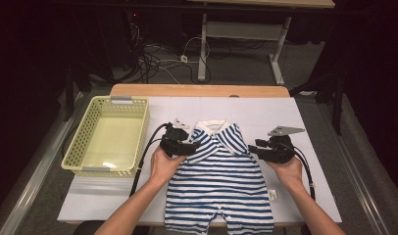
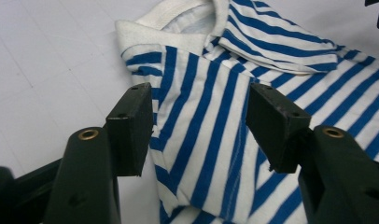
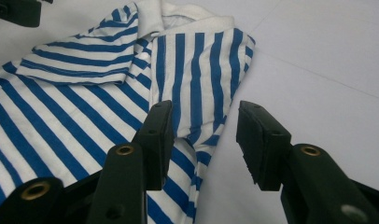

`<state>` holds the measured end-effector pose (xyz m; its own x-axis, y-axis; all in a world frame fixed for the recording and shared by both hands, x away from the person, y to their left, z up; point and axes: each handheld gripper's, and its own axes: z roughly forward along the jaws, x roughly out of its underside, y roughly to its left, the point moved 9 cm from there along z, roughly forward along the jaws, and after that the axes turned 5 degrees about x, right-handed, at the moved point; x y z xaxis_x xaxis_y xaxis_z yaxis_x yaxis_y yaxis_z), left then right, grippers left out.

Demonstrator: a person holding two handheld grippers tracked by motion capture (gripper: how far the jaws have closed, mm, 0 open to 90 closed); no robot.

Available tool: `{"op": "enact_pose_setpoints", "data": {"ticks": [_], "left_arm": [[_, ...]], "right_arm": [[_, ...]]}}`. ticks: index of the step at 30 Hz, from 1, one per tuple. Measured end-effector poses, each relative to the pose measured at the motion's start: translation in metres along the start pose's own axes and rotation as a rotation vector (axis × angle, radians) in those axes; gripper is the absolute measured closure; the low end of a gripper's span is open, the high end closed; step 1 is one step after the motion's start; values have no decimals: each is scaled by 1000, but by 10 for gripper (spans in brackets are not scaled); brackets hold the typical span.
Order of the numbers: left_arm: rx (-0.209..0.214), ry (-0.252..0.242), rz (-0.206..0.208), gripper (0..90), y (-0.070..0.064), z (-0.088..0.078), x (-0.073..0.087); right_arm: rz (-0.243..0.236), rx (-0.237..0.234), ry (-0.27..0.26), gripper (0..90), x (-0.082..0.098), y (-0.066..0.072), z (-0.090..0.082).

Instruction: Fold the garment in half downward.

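The striped baby romper (image 1: 220,181) lies flat on the white-covered desk (image 1: 314,196), collar away from me, both short sleeves already folded in over the chest. My left hand-held gripper (image 2: 199,126) stands open over the folded left shoulder, gripping nothing; my right hand-held gripper (image 3: 204,140) is also open, its jaws astride the right sleeve's edge, pads off the cloth. The risk I see: if I pinch only the top layer, the folded sleeve will peel open when I lift, or the two sides will rise unevenly and skew the fold. The yellow basket (image 1: 107,138) sits well clear at the left.
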<state>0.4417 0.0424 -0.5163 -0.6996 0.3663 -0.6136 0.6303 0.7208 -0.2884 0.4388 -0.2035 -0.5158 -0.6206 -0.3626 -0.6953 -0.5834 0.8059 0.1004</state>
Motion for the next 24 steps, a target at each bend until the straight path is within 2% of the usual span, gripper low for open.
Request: {"op": "enact_pose_setpoints", "data": {"ticks": [4, 11, 15, 19, 24], "left_arm": [[-13, 30, -8, 401, 7, 7, -2], [-34, 85, -27, 389, 19, 20, -8], [-46, 101, -37, 388, 25, 26, -11], [-76, 125, -39, 386, 32, 32, -12], [-77, 142, -69, 375, 38, 40, -11]], "right_arm": [[-1, 3, 20, 591, -4, -2, 10], [27, 20, 58, 593, -11, -10, 26], [44, 25, 78, 591, -15, -16, 37], [55, 28, 97, 587, -18, -18, 47], [74, 30, 130, 583, -19, -21, 59]]}}
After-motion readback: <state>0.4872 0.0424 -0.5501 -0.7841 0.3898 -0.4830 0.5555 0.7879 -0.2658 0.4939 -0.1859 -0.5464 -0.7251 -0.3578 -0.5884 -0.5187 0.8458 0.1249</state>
